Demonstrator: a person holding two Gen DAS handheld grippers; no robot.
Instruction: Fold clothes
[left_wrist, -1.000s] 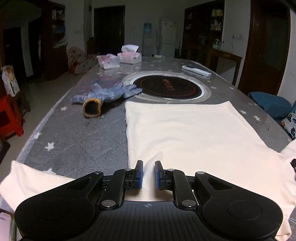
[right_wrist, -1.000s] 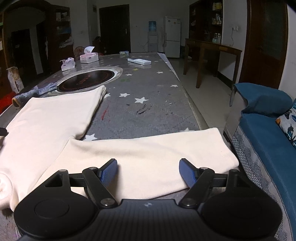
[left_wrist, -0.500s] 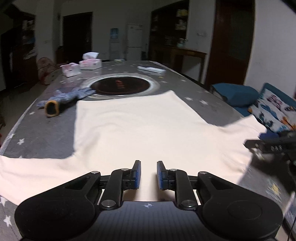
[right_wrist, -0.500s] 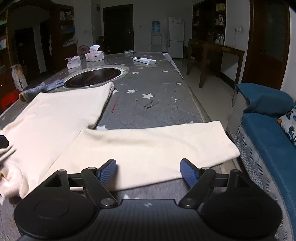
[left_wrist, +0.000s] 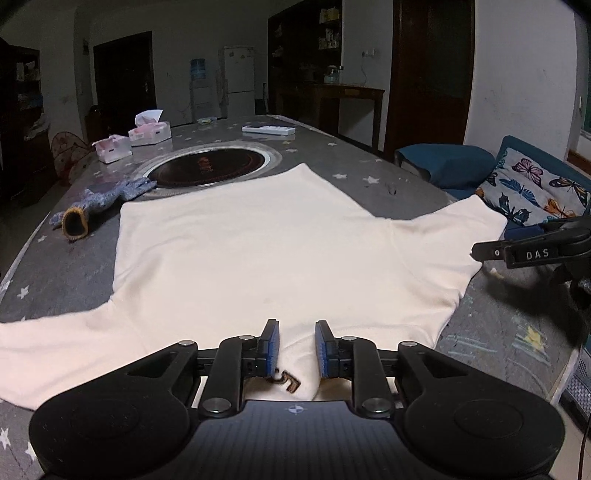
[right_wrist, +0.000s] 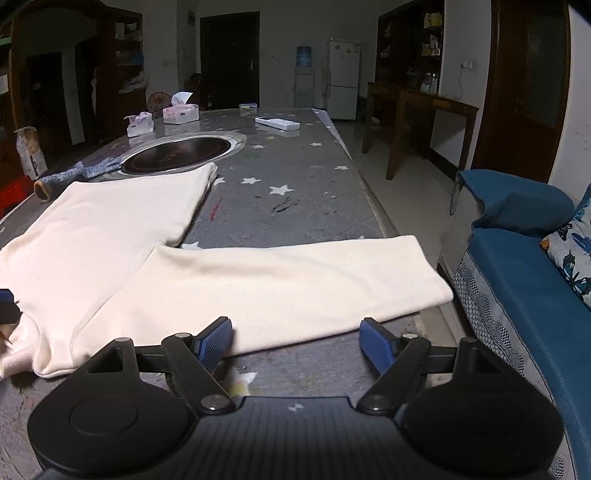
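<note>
1. Cream sweatshirt (left_wrist: 258, 240) lies flat on the star-print table (right_wrist: 295, 206), body toward the far side, collar at the near edge, one sleeve out to each side.
2. Your left gripper (left_wrist: 295, 345) has swung from the shirt's left edge to the middle of the near edge, so the collar w/ its brown label now sits between the pads.
3. Its jaws have just been opening a bit; narrow gap, cloth between them, pads not visibly pinching it.
4. Your right gripper (right_wrist: 295, 341) hangs wide apart, nothing held, over the near edge of the right sleeve (right_wrist: 295, 280).
5. Meaning: shirt looks spread and squared, no fold made yet; right sleeve seems the likely first fold inward.
</note>
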